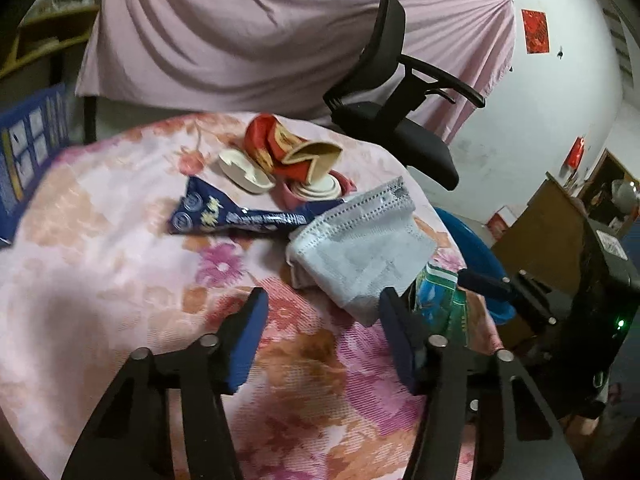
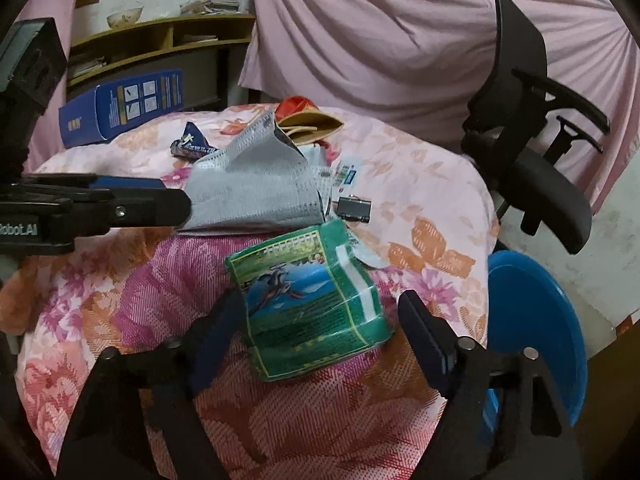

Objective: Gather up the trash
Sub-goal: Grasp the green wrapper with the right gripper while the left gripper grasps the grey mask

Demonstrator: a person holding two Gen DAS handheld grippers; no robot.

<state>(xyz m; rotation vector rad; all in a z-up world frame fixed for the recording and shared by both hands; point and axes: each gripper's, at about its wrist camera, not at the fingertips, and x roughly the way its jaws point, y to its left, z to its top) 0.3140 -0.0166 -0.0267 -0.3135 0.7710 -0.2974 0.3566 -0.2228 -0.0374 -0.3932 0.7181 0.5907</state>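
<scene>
Trash lies on a floral-clothed round table [image 1: 120, 240]. A crumpled grey face mask [image 1: 360, 248] sits just ahead of my open left gripper [image 1: 320, 304], near its right finger. The mask also shows in the right wrist view [image 2: 256, 184], where the left gripper's fingers [image 2: 160, 204] reach it from the left. A green packet [image 2: 312, 304] lies between the fingers of my open right gripper [image 2: 320, 312]; it shows at the left view's right [image 1: 436, 300]. A dark blue wrapper [image 1: 232, 216], a red and gold paper cup [image 1: 288, 148] and white lids [image 1: 244, 170] lie farther back.
A blue bin [image 2: 536, 332] stands beside the table at the right. A black office chair [image 2: 536, 160] is behind it. A blue box [image 2: 120, 100] lies at the table's far left edge. A small black clip [image 2: 352, 208] and a small label [image 2: 348, 172] lie past the packet.
</scene>
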